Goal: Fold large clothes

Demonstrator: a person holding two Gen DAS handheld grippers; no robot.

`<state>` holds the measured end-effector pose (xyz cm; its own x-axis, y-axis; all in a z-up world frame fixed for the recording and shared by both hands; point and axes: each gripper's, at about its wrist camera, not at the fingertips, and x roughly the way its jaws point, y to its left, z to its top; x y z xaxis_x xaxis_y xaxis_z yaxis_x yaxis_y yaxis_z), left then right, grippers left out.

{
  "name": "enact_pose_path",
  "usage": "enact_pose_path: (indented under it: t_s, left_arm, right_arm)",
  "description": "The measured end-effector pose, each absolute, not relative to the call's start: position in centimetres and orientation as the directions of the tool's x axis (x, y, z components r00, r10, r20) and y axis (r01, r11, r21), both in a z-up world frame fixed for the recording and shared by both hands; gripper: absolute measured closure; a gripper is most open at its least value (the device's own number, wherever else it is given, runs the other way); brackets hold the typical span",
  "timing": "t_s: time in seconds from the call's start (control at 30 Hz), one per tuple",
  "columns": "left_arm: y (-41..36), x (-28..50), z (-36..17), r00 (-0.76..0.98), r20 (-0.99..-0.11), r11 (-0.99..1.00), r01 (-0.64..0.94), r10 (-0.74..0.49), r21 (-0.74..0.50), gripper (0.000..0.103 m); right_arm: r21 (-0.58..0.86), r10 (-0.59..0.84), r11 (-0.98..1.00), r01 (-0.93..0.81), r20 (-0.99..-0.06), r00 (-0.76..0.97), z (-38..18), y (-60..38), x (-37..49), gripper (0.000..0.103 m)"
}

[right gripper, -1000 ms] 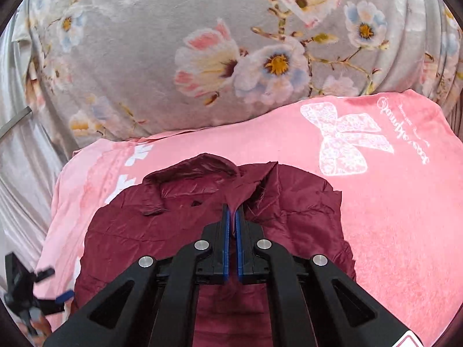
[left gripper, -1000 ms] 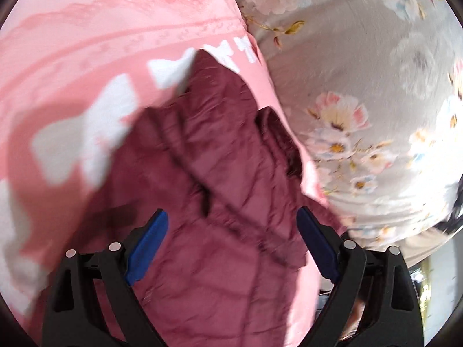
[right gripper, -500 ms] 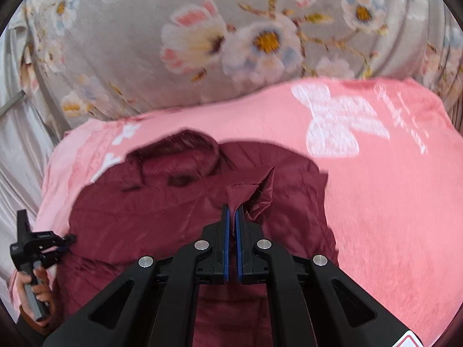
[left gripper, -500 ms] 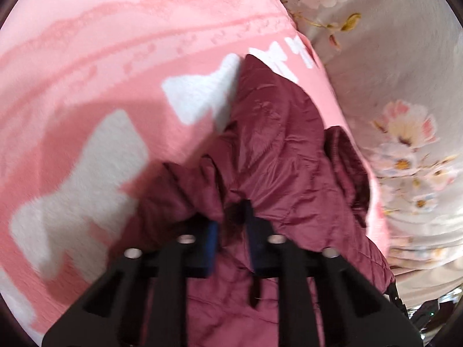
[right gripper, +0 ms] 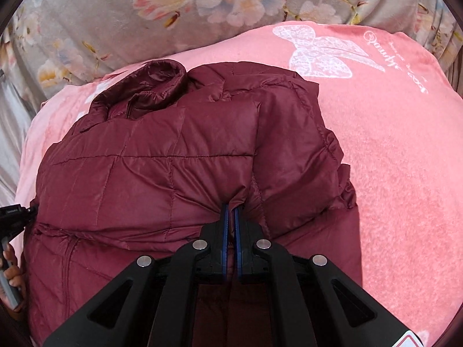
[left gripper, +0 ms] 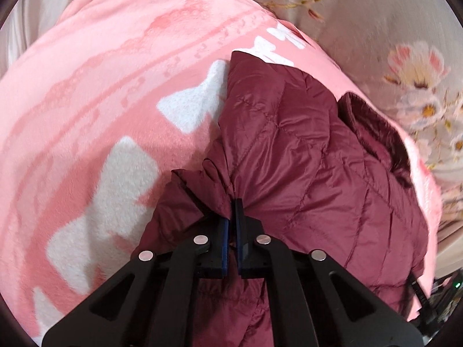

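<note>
Right wrist: pink blanket (right gripper: 405, 144), floral bedding (right gripper: 115, 14), perhaps a bed; tools pinching jacket (right gripper: 173, 159).

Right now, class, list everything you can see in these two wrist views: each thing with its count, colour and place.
Quilted jacket: one, maroon, lying on the blanket, collar toward the floral cover.
Blanket: one, pink with white bow prints, under the jacket.
Floral cover: one, grey with flowers, beyond the blanket.
Left gripper: one, black with blue pads, shut on the jacket.
Right gripper: one, black with blue pads, shut on the jacket.
Hand: one, at the left edge, holding the left gripper's handle.
</note>
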<state>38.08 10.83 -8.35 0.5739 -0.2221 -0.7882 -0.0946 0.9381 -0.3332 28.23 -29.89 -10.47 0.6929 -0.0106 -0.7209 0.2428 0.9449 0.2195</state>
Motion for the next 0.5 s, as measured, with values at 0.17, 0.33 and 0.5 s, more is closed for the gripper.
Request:
enact_pose_path:
  t_s: [0.17,0.33,0.5]
  left_arm:
    - [10.6,35.5,-4.3,0.631,-0.763,0.973,-0.053,-0.141,-0.224,0.072]
    - [7.2,35.4,1.3,0.739,-0.662,0.986,0.012,-0.122,-0.169,0.041]
    - [1.7,38.7,1.9,0.736,-0.658,0.985,0.078,-0.159,-0.151,0.032]
  right_arm:
    - [0.206,-0.074,0.934,0.293,-0.688,0.722,-6.7,-30.6,25.6,0.078]
    - [0.241,-0.045,0.941,0.239,-0.61,0.791,-2.6,-29.1,26.5,0.069]
    - [0.201,-0.005,0.967,0.159,-0.604,0.797,-2.4,-25.2,31.7,0.069]
